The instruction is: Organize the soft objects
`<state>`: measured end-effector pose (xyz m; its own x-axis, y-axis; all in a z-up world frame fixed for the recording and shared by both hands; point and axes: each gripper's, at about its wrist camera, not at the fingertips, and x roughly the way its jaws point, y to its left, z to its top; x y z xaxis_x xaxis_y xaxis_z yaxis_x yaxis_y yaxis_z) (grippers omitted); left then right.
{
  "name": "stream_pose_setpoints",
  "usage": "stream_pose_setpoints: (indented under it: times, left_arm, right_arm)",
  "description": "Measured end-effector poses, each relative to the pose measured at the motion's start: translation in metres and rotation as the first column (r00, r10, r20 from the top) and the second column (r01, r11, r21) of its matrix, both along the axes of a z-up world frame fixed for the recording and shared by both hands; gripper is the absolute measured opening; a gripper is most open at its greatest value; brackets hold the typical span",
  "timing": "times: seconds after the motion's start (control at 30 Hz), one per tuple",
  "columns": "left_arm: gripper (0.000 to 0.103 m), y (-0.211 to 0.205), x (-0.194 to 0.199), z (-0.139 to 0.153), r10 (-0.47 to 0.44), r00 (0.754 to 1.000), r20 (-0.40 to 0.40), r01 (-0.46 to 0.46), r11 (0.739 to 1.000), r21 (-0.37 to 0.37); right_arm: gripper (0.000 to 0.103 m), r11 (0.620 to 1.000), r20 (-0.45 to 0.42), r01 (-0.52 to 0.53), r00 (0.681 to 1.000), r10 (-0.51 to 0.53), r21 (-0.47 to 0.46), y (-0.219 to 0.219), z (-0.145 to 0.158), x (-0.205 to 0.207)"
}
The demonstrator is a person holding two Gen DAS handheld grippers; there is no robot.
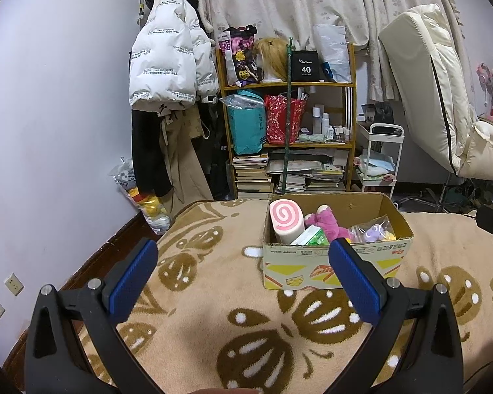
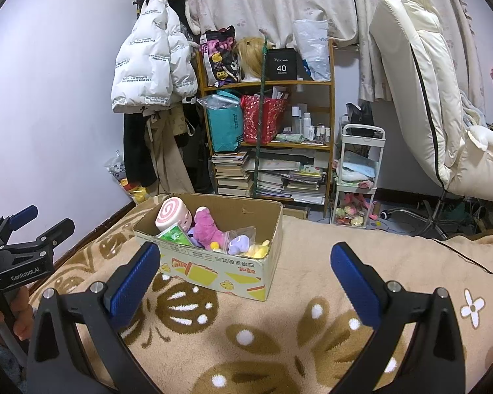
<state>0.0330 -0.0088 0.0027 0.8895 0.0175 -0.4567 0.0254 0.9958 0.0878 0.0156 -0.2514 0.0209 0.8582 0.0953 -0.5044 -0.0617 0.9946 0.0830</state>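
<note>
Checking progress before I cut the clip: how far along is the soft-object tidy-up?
Looks mostly done: the swirl plush, purple plush and bagged toys sit inside the cardboard box. Nothing is in hand; the left gripper and right gripper are open and empty. No loose soft items show on the blanket.

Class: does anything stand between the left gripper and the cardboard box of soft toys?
Nothing visible does. Only bare beige patterned blanket lies between the open left gripper and the cardboard box.

"40" is printed on a black box (image 2: 282, 65) on the shelf; "GenRobot.AI" is marked on the left claw (image 2: 33, 221).
</note>
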Motion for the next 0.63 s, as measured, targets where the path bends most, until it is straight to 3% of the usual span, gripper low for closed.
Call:
stream_pose_setpoints:
  times: [0.63]
  left_arm:
    - [0.102,-0.0027,0.0008,0.0009,0.0,1.0,-0.001,0.0,1.0,0.004]
  right_arm:
    - [0.103,1.0,0.0,0.003,1.0,-0.003,0.002,-0.0069,-0.0003,0.0021]
